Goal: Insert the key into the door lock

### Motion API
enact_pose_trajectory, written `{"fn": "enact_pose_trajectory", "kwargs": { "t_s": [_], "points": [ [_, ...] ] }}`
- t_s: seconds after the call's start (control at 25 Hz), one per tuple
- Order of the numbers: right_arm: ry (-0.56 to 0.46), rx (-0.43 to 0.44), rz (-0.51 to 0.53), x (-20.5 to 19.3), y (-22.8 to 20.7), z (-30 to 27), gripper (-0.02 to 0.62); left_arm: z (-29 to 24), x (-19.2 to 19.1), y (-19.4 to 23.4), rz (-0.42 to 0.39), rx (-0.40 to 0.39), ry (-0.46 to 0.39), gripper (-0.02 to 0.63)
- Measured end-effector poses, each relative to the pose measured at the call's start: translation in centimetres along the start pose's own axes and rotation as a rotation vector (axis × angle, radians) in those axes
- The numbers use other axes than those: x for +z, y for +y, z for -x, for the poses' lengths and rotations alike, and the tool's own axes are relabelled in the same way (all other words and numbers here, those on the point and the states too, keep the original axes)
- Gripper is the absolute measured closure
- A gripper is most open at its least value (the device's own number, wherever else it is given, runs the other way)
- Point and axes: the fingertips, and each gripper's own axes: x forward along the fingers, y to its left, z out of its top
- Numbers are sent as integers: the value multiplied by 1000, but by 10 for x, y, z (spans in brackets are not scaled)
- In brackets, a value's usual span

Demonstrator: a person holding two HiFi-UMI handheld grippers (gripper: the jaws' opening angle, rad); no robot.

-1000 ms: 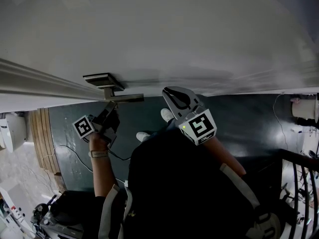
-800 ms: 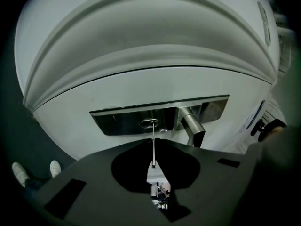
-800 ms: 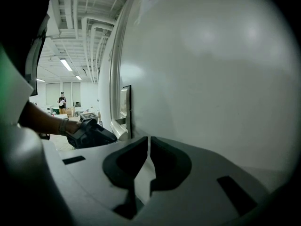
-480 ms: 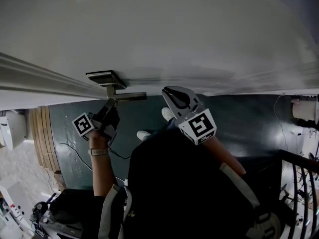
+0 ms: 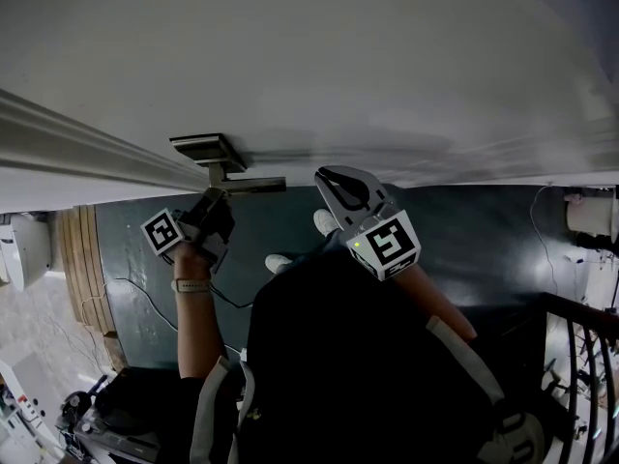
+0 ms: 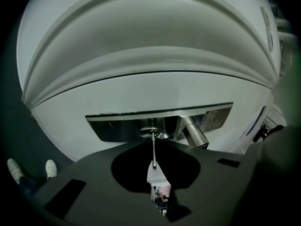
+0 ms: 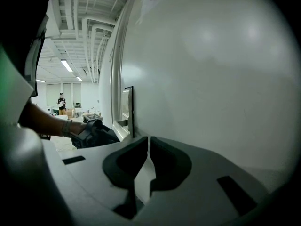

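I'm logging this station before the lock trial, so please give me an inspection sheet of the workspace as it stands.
Surface: white door, bare apart from the lock plate.
Job's things: key, its tip at the keyhole beside the handle; depth unclear.
Clutter: dark gear on the floor at lower left.
Tongs: left tongs shut on the key; right tongs shut, empty, near the door.
Cables: one cable on the floor.
Surroundings: wooden boards, railing.
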Motion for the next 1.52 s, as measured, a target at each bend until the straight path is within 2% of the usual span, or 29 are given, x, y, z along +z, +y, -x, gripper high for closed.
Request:
{"fn": "enact_pose_trajectory", "kwargs": {
  "t_s": [0.52,0.68,0.88,0.96,1.08,1.24,1.52],
  "points": [
    [-8,23,3,1,9,1,568,-10,9,-3,-7,-39,-31,574],
    [-12,28,-1,1,11,2,568,-2,3,2,11,-30,-45,529],
    [-12,38,-1,1,12,2,568,11,-10,0,12,-35,-36,531],
    [-12,43,-1,0,13,2,568,14,-11,-1,2,-35,-46,575],
    [-12,51,1,0,13,1,568,13,-11,-1,-16,-26,-55,577],
    [-14,61,3,1,13,2,568,13,-11,-1,6,-33,-80,577],
    [-26,103,13,10,19,4,568,16,-13,-11,-37,6,-128,575]
  ]
}}
